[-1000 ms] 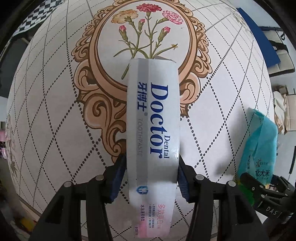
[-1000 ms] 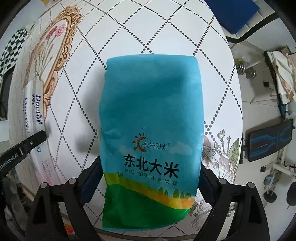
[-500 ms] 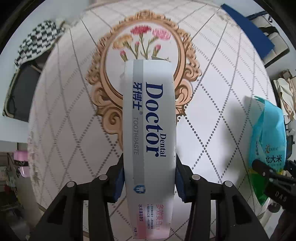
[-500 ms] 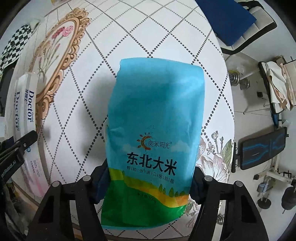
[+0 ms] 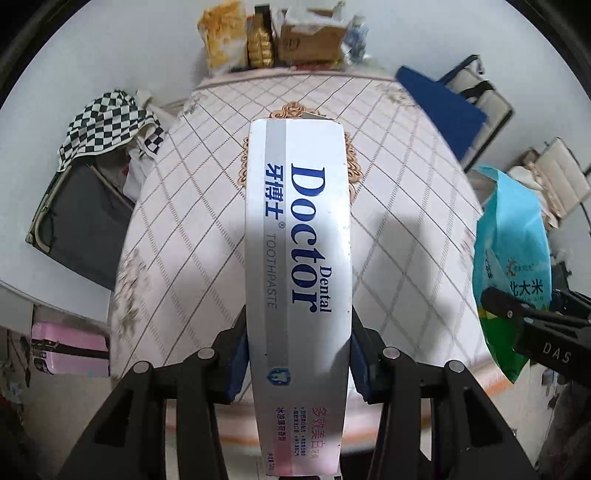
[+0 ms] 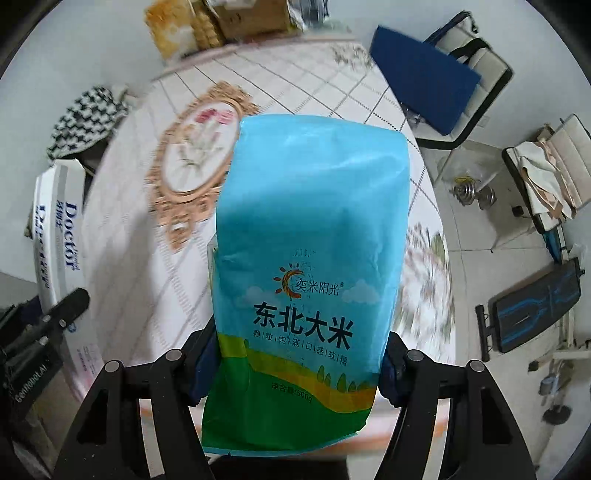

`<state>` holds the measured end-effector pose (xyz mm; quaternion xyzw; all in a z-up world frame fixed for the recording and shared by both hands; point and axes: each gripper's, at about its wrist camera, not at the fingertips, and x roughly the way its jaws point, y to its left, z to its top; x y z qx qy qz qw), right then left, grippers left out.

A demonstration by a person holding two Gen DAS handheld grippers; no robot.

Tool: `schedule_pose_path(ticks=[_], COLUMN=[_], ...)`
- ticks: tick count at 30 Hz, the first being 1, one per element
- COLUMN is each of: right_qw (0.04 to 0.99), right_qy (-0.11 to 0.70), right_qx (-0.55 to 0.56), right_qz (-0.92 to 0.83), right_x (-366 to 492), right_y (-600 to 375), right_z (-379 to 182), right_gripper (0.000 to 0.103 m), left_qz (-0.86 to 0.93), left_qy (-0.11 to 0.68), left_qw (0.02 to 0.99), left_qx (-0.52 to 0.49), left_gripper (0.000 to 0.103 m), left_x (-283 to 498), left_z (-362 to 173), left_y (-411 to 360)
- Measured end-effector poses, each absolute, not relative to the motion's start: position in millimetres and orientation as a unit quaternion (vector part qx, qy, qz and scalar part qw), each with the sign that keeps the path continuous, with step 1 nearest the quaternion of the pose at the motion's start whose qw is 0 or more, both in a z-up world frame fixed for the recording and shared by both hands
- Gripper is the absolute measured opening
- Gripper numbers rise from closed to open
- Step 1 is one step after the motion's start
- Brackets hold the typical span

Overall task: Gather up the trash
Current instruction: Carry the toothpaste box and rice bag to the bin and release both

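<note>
My left gripper [image 5: 297,356] is shut on a white toothpaste box [image 5: 297,251] marked "Doctor Dental", held lengthways well above the round table [image 5: 192,229]. In the right wrist view my right gripper [image 6: 295,365] is shut on a blue and green rice bag [image 6: 314,236], also lifted clear of the table [image 6: 155,258]. Each view shows the other item off to the side: the rice bag [image 5: 513,258] at the right of the left wrist view, the toothpaste box [image 6: 59,236] at the left of the right wrist view.
A checkered cloth [image 5: 107,122] lies over a dark chair left of the table. Cardboard boxes and packets [image 5: 280,33] stand beyond the far edge. A blue-seated chair [image 5: 443,107] and a weight bench [image 6: 532,310] stand to the right, a pink case [image 5: 70,347] low left.
Both grippers rose away from the table with their items, so the table looks smaller and the floor and furniture around it came into view. The right jaws closed in on the rice bag.
</note>
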<state>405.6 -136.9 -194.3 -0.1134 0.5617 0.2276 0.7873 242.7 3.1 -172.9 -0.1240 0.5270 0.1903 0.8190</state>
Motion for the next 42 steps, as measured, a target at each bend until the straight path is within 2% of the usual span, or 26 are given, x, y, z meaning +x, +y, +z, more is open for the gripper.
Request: schedule_pose_path(ticks=[3, 7, 14, 19, 23, 30, 35, 36, 37, 39, 40, 42], right_qw=[0.799, 0.798, 0.741, 0.689, 0.655, 0.633, 0.63, 0.626, 0.62, 0.612, 0.606, 0.601], right_qy=[0.549, 0.555, 0.629, 0.686, 0.722, 0.738, 0.735, 0.736, 0.739, 0.741, 0.743, 0.743], right_qx=[-0.093, -0.07, -0.058, -0.07, -0.078, -0.093, -0.092, -0.09, -0.091, -0.092, -0.092, -0.1], right_qz=[0.227, 0.226, 0.229, 0.223, 0.211, 0.216, 0.233, 0.241, 0.249, 0.26, 0.27, 0.277], right_x=[337.8, 258.1, 129.7, 85.0, 73.1, 91.4, 110.1, 112.8, 114.4, 123.0, 123.4, 124.4], right_y=[-154.8, -173.9, -222.9, -238.7, -244.1, -228.7, -211.9, -207.3, -202.5, -196.7, -193.0, -189.6], right_z=[-172.1, -169.1, -221.4, -305.0, -398.4, -568.4, -656.5, -674.0, -689.4, -712.6, -723.4, -736.2], right_gripper=[0.071, 0.071, 0.071, 0.071, 0.071, 0.071, 0.071, 0.071, 0.073, 0.075, 0.078, 0.092], left_qz=[0.173, 0.147, 0.11, 0.1, 0.105, 0.099, 0.087, 0.087, 0.092, 0.101, 0.103, 0.109], left_qy=[0.52, 0.529, 0.599, 0.649, 0.671, 0.697, 0.692, 0.689, 0.686, 0.682, 0.682, 0.682], left_qw=[0.828, 0.826, 0.773, 0.719, 0.686, 0.651, 0.638, 0.638, 0.636, 0.636, 0.636, 0.636], left_qx=[-0.121, -0.129, -0.175, -0.226, -0.26, -0.286, -0.327, -0.334, -0.34, -0.346, -0.346, -0.345], left_gripper=[0.043, 0.043, 0.043, 0.043, 0.043, 0.044, 0.046, 0.053, 0.074, 0.091, 0.092, 0.092], left_x=[193.7, 127.3, 47.5, 22.8, 26.5, 55.2, 74.9, 78.2, 81.6, 82.4, 81.6, 77.2], left_z=[-165.4, -166.1, -228.5, -316.5, -399.5, -561.0, -647.5, -657.3, -668.8, -679.7, -681.5, -683.5], left_y=[-6.4, -18.6, -30.6, -36.0, -33.3, -20.9, -8.7, -6.3, -3.2, 0.9, 0.1, 2.2])
